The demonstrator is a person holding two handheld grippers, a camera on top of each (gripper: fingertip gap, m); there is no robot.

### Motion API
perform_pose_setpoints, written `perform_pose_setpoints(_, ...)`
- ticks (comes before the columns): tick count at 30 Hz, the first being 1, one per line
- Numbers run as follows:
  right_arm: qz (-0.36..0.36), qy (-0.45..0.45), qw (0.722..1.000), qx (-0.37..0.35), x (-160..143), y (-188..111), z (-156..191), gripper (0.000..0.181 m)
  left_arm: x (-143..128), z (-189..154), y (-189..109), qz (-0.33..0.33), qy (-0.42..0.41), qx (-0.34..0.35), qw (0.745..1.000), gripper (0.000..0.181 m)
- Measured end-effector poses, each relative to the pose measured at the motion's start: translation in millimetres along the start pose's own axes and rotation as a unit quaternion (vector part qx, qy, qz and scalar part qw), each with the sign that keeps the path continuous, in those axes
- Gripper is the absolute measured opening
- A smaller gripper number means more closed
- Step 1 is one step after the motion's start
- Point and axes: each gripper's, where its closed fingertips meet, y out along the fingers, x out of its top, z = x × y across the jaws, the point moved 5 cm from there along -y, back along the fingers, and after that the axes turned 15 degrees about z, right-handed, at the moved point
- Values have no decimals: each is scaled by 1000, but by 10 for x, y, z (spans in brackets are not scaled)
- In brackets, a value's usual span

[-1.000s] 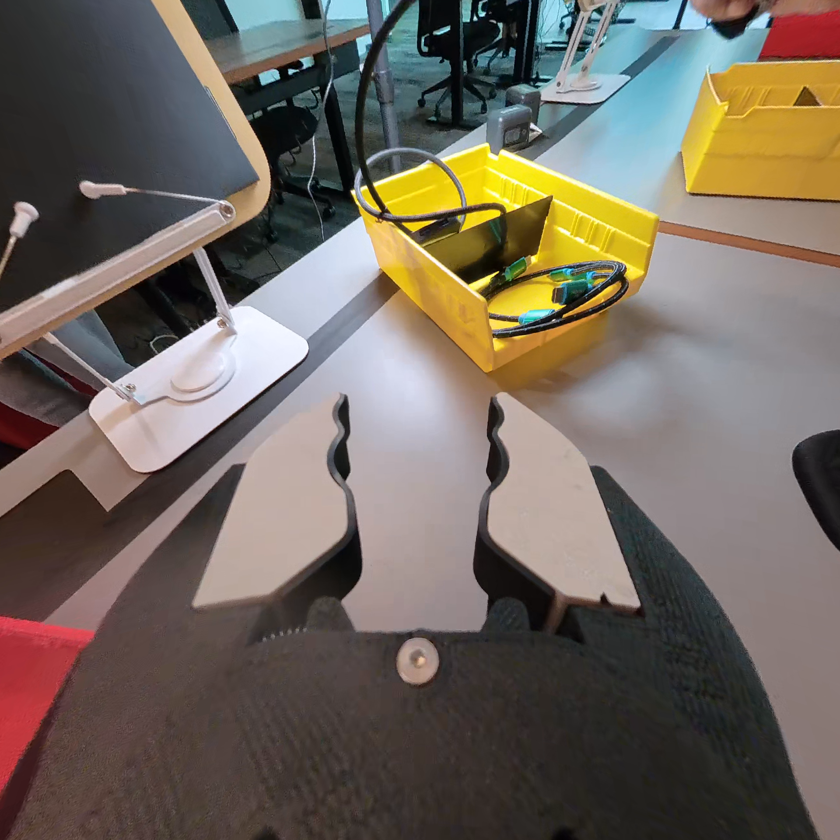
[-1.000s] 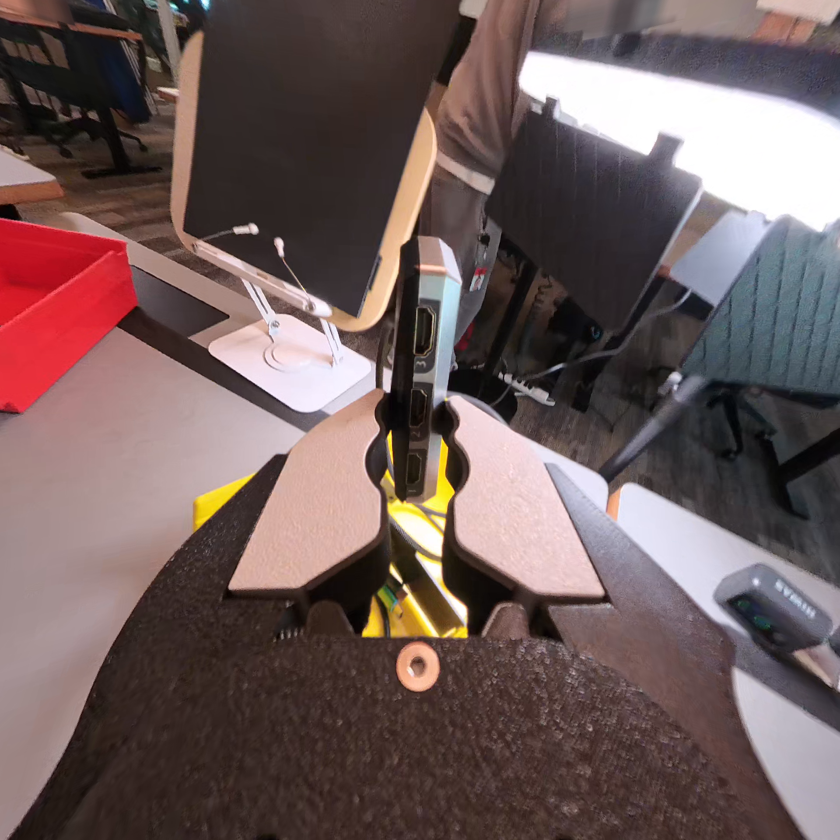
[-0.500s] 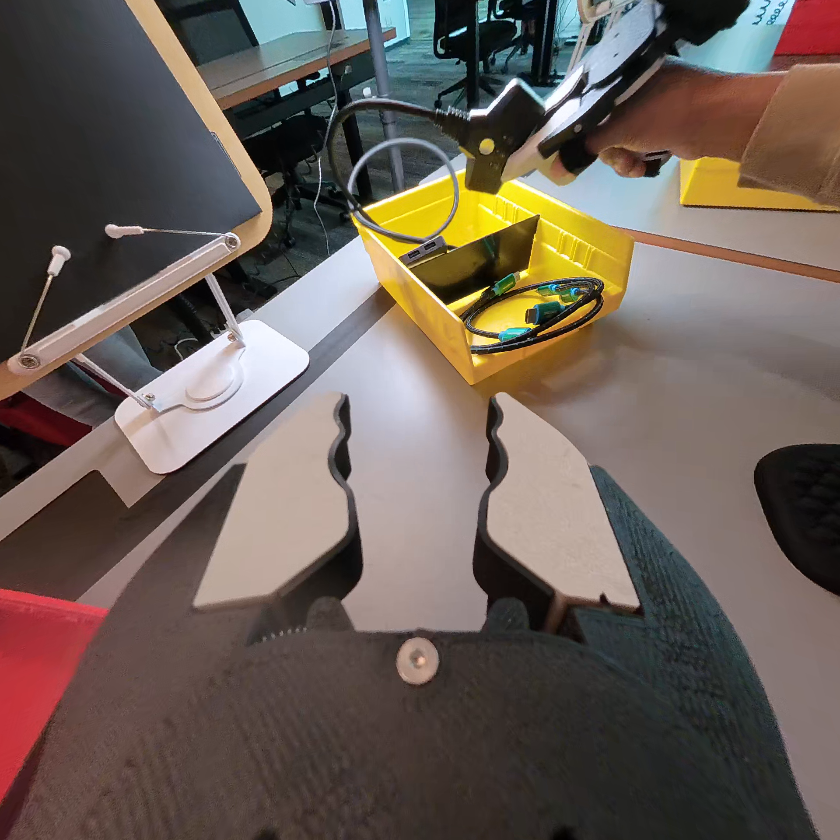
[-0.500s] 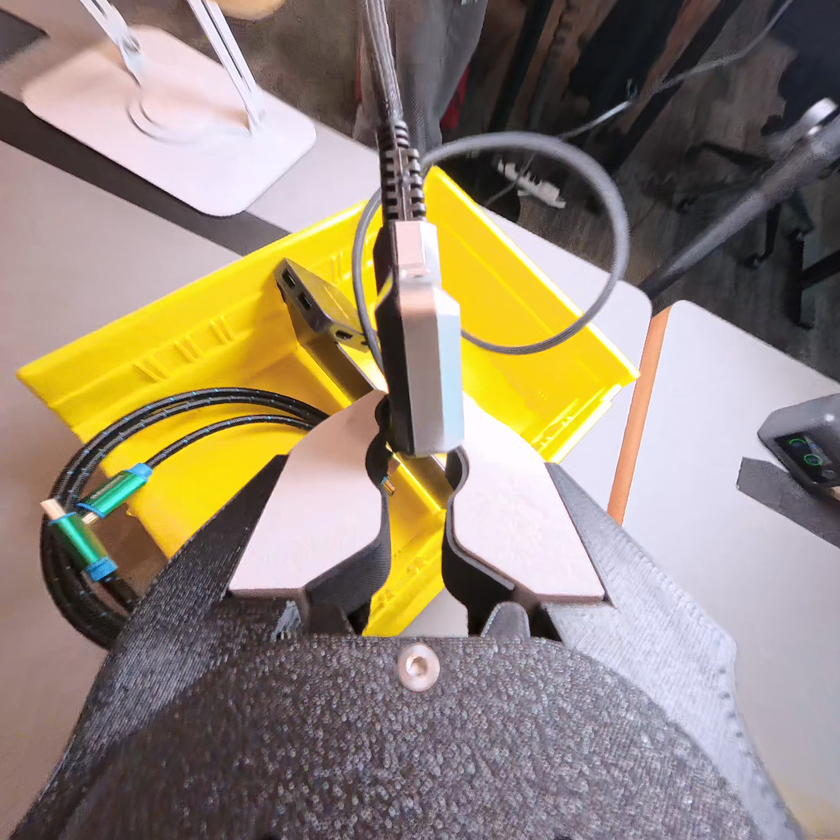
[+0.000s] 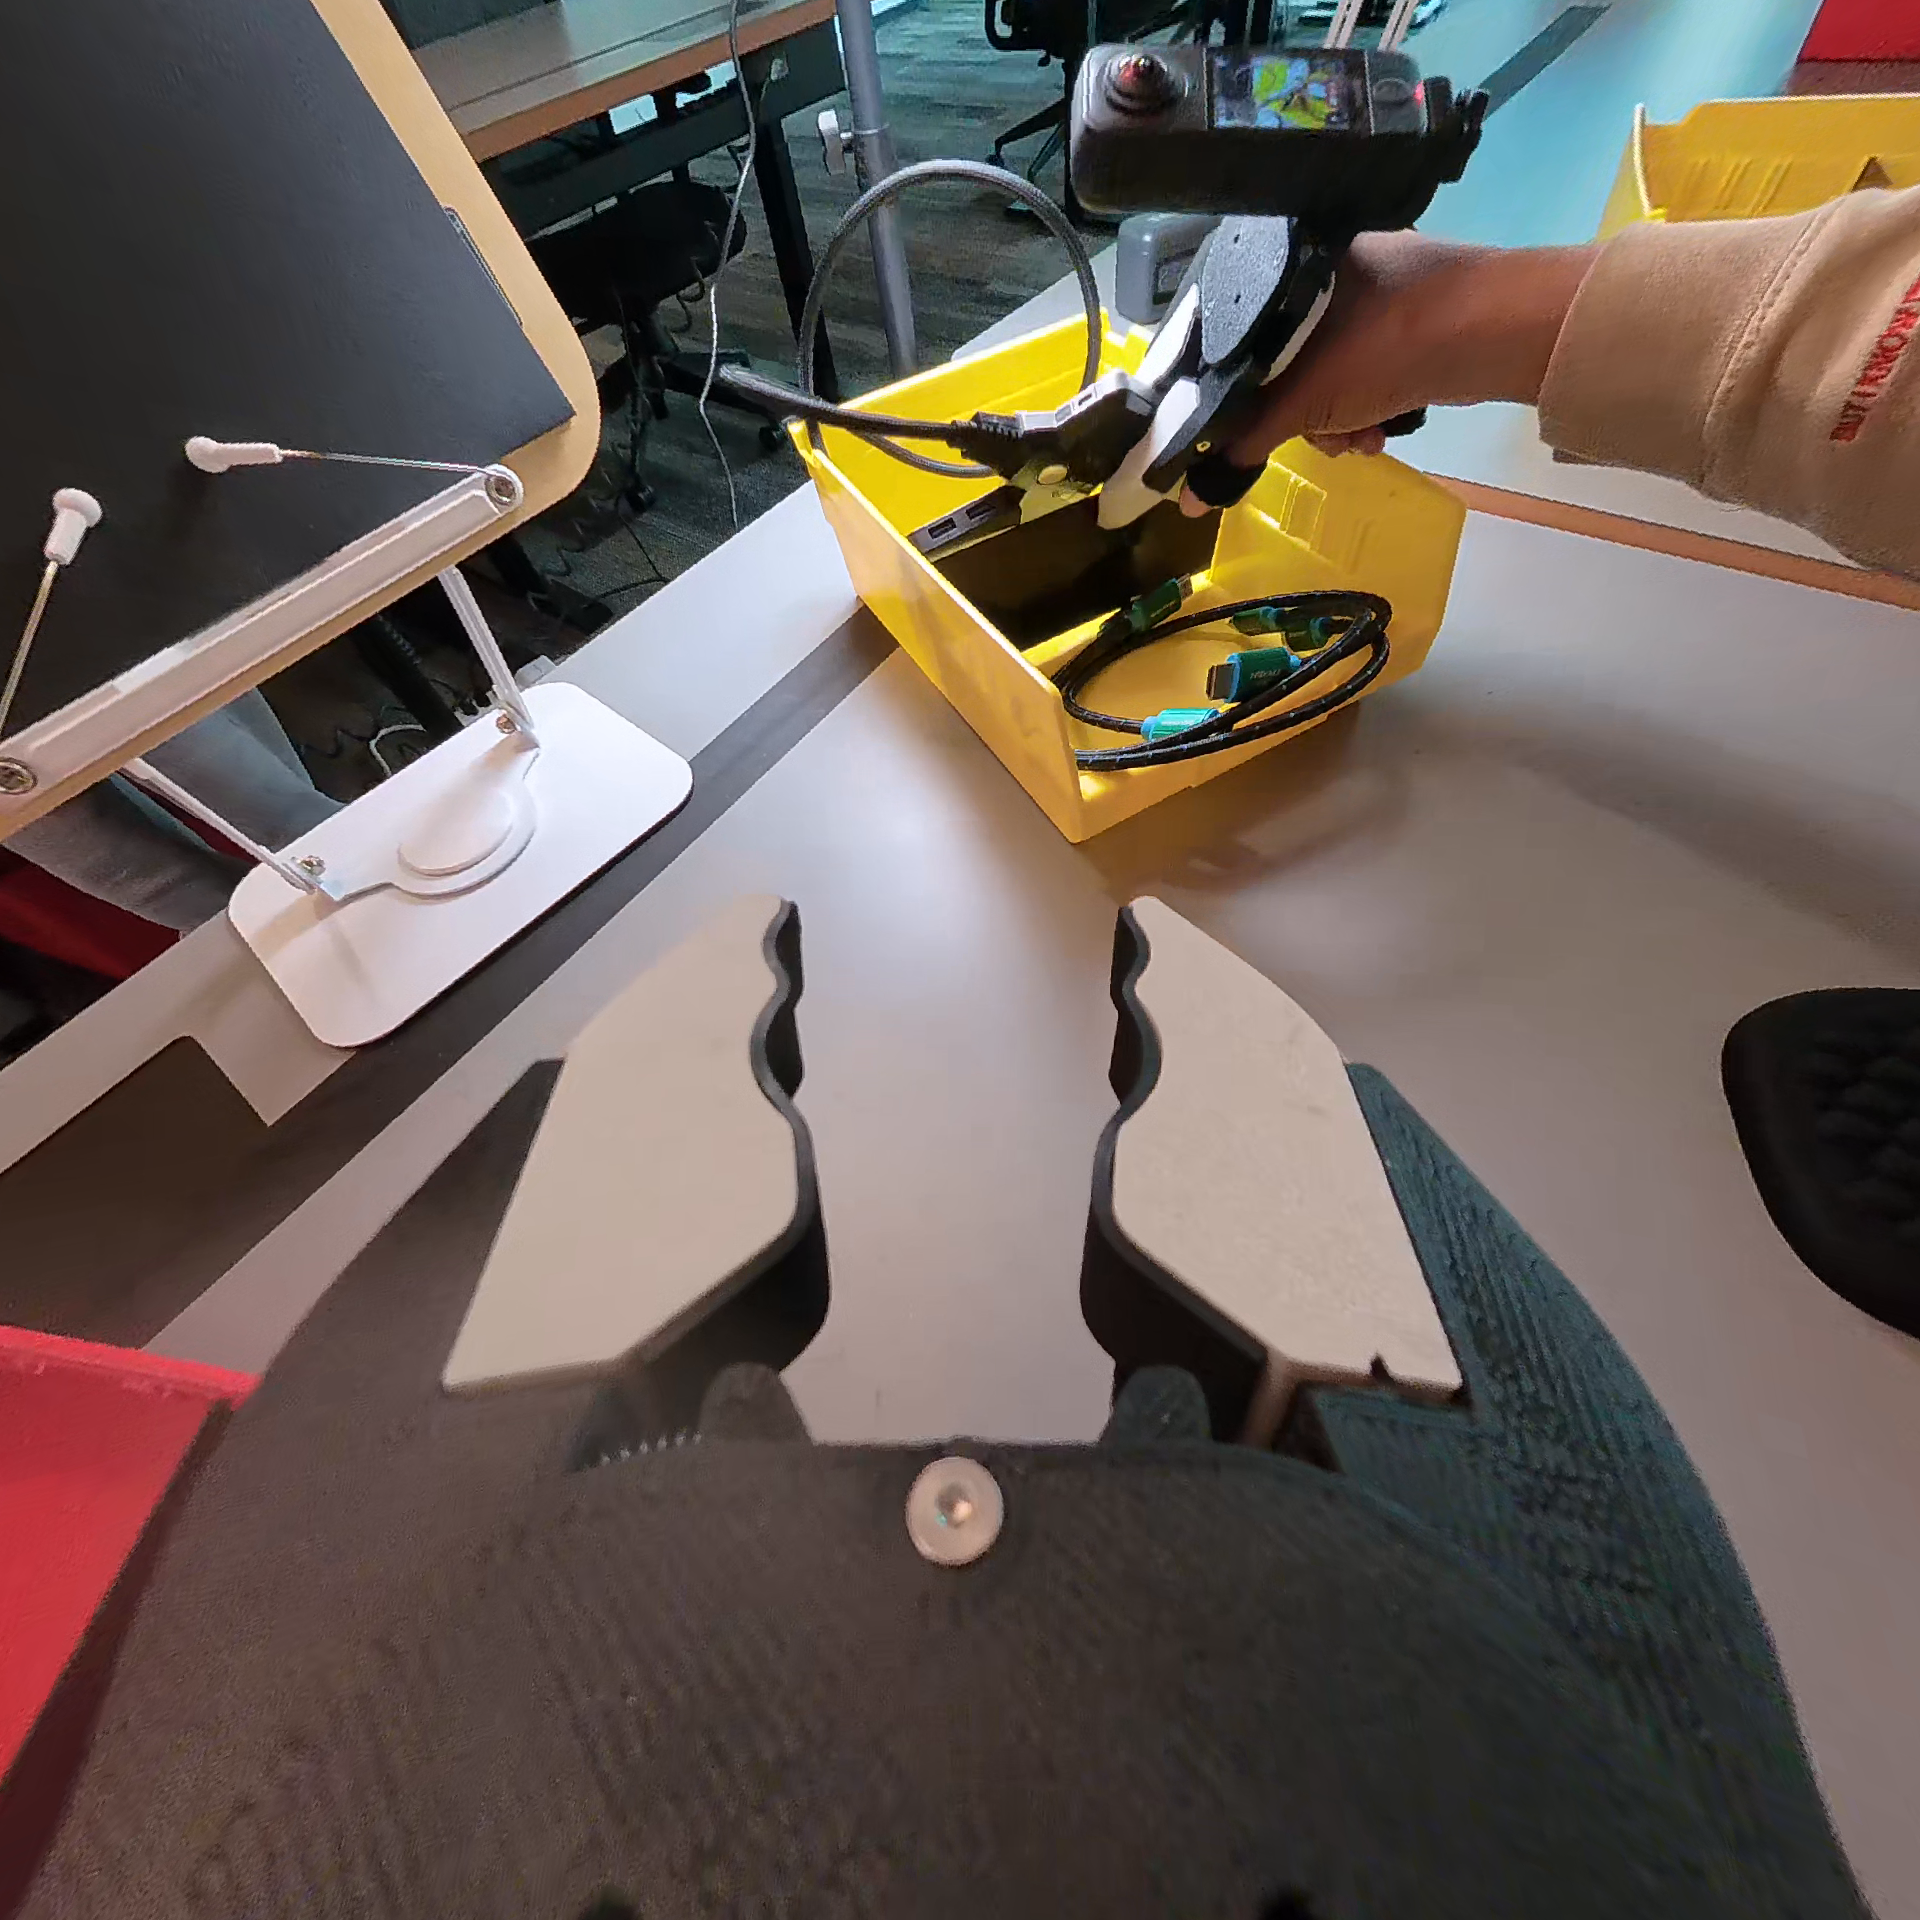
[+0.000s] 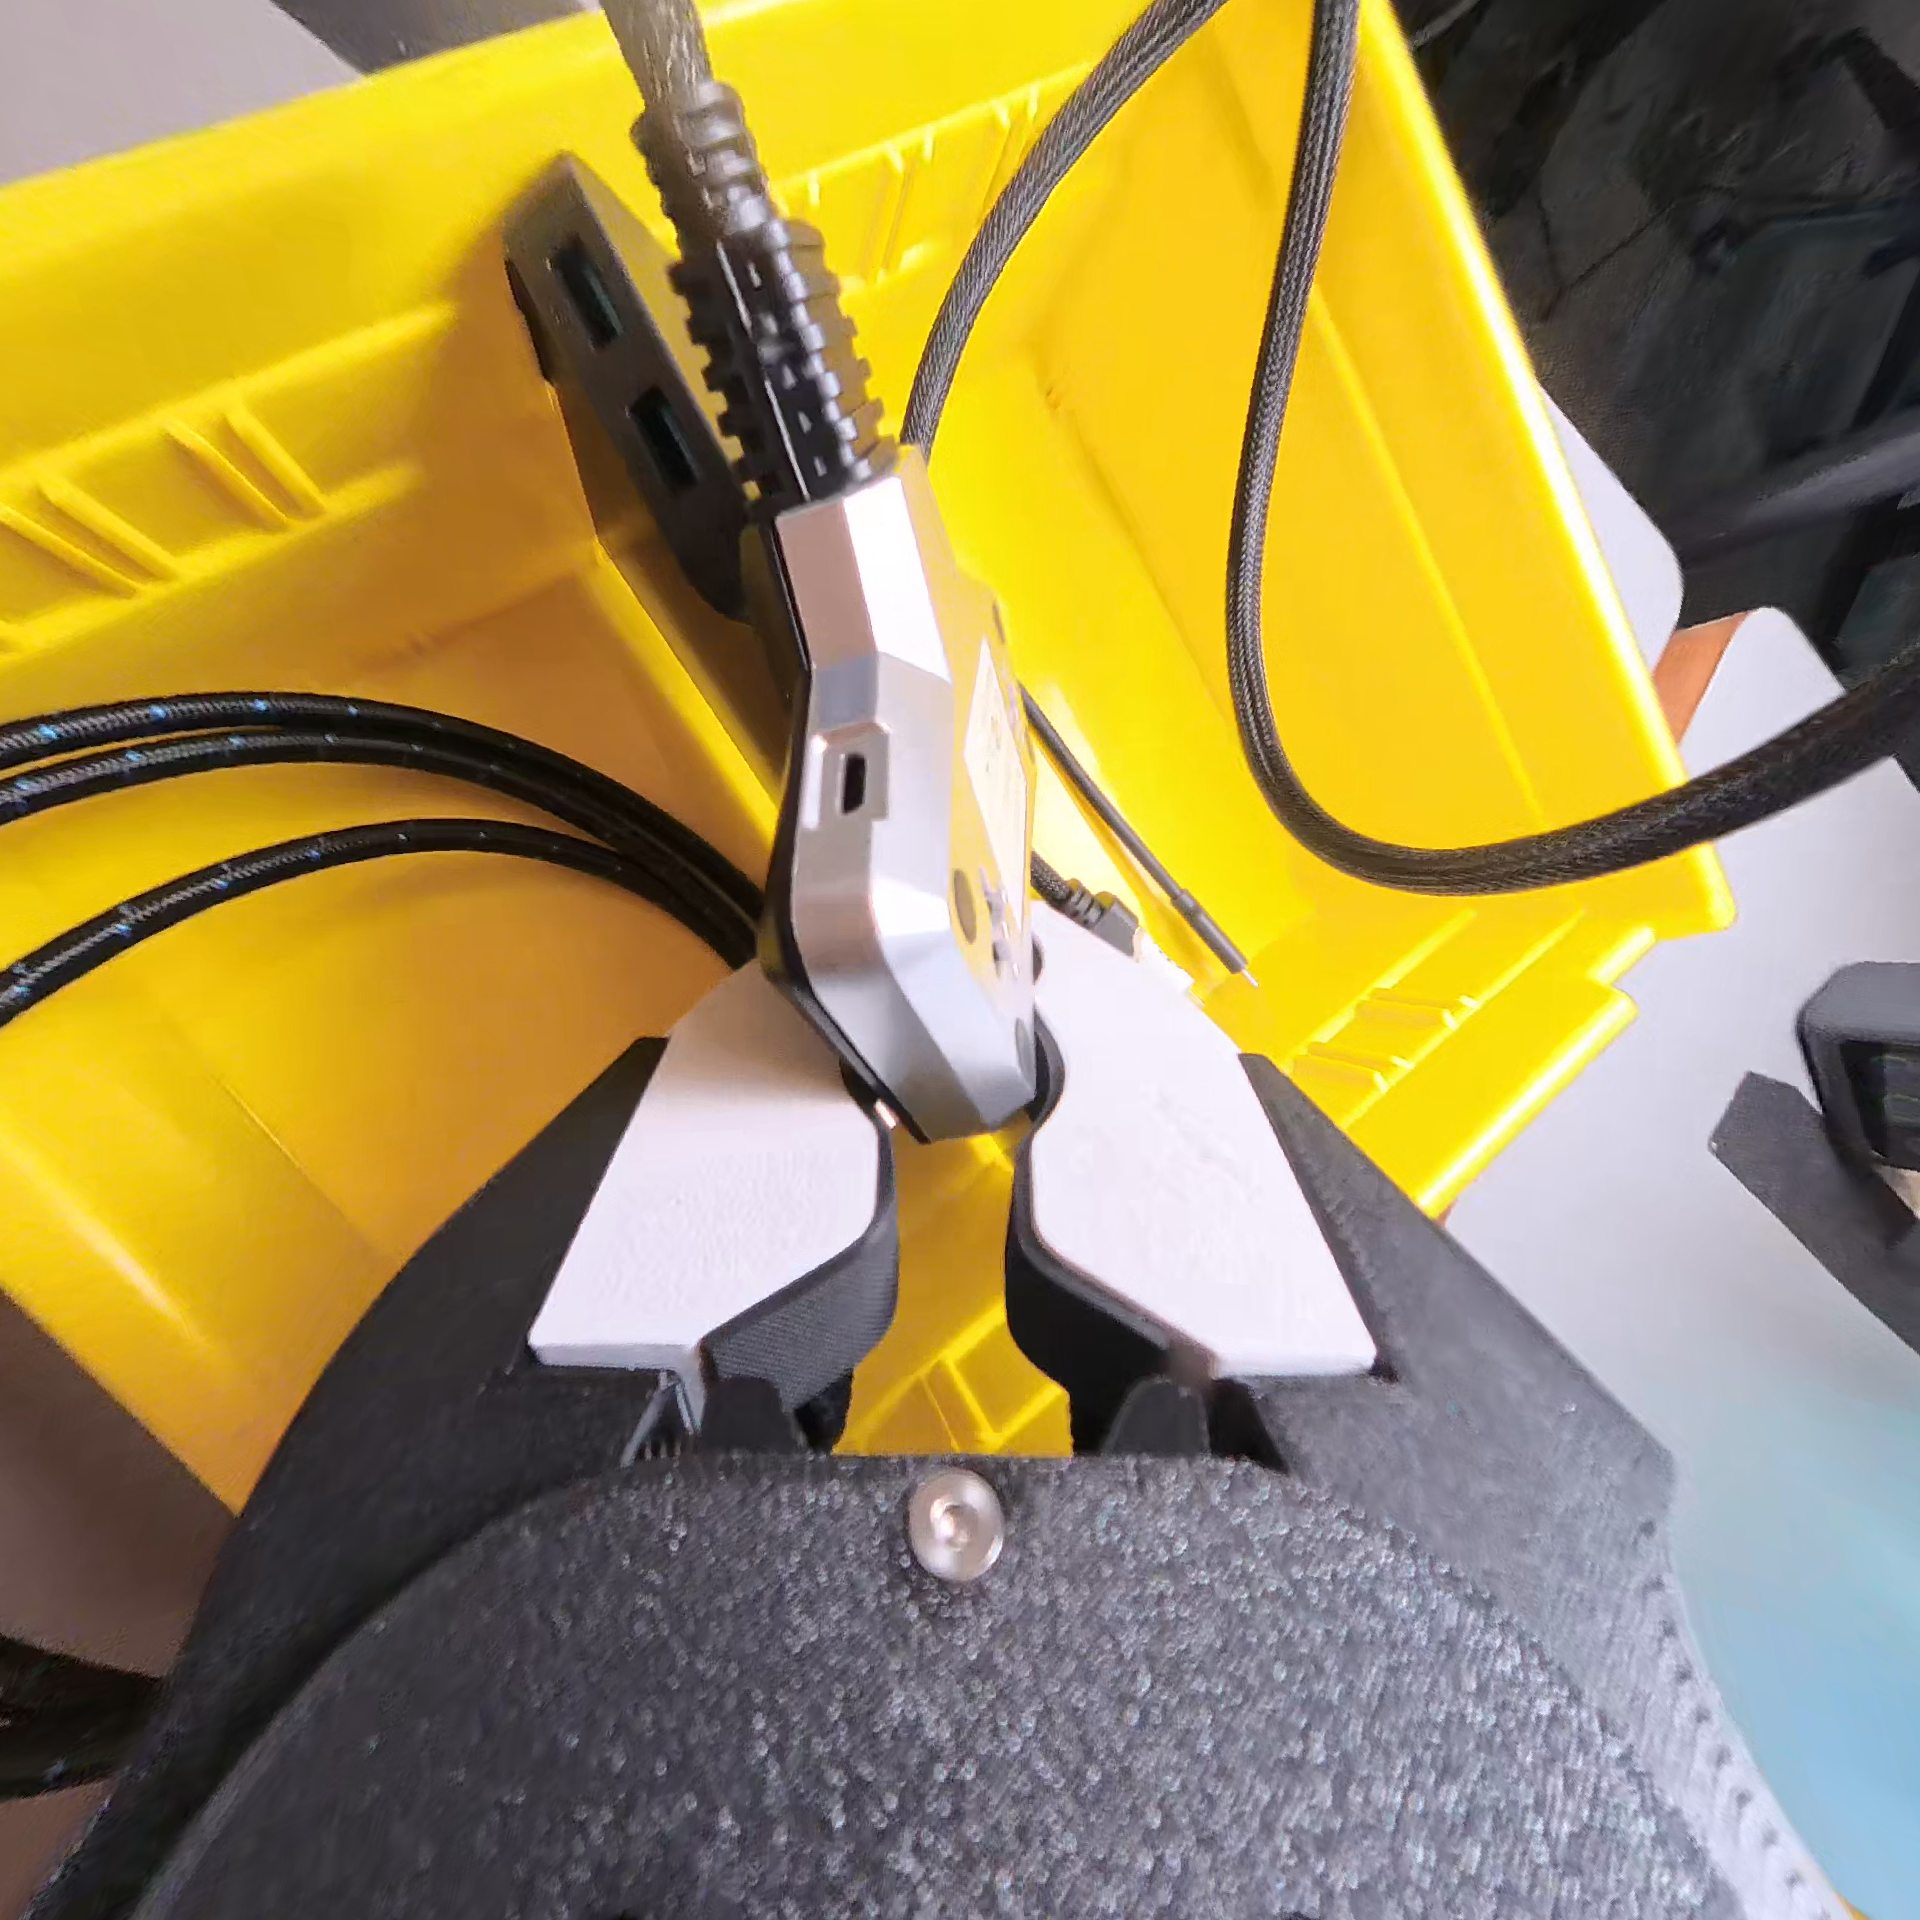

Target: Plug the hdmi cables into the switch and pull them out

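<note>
My right gripper (image 6: 951, 1049) has its jaws drawn in tight on the near end of the switch (image 6: 904, 862), a small angular box of brushed silver metal with black edging and one small port on its narrow side. It stands up out of my jaws over the yellow bin (image 6: 343, 966). A thick black cable with a ribbed strain relief (image 6: 774, 343) leaves its far end, and a braided black lead (image 6: 1278, 644) loops out past the bin's rim. Just behind the switch a black hub with two ports (image 6: 623, 353) leans against the bin wall.

My left gripper (image 5: 956, 1049) hangs over the grey table (image 5: 1507, 904) with its jaws spread wide and nothing between them; the flat pale plates have wavy black rubber edges.

From the left wrist view, the coiled hdmi cables (image 5: 1236, 675), black braid with green and teal plugs, lie in the bin's front compartment, with a black divider (image 5: 1049, 582) behind them. A white stand (image 5: 457, 862) carrying a dark tilted panel sits at my left, a red tray (image 5: 83, 1507) at the near corner, and a second yellow bin (image 5: 1756, 166) far right.
</note>
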Motion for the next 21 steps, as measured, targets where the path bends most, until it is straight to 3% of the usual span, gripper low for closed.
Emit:
perform_pose_setpoints(1,3,-2,1000,-2,-14,16,-2,19,-3,0,3,1,0,0,1000,58)
perform_pose_setpoints(6,-59,13,998,1,-25,-234,-62,29,-12,2,20,5,-1,-2,1000,58)
perform_pose_setpoints(13,-179,57,982,33,-124,-955,-26,42,-20,1,28,9,-2,-1,1000,58)
perform_pose_setpoints(17,-271,51,960,60,-235,-1381,425,41,-25,6,30,10,-4,1,1000,58)
perform_pose_setpoints(21,-280,0,958,63,-497,-1446,1046,41,-26,9,28,8,-5,5,1000,58)
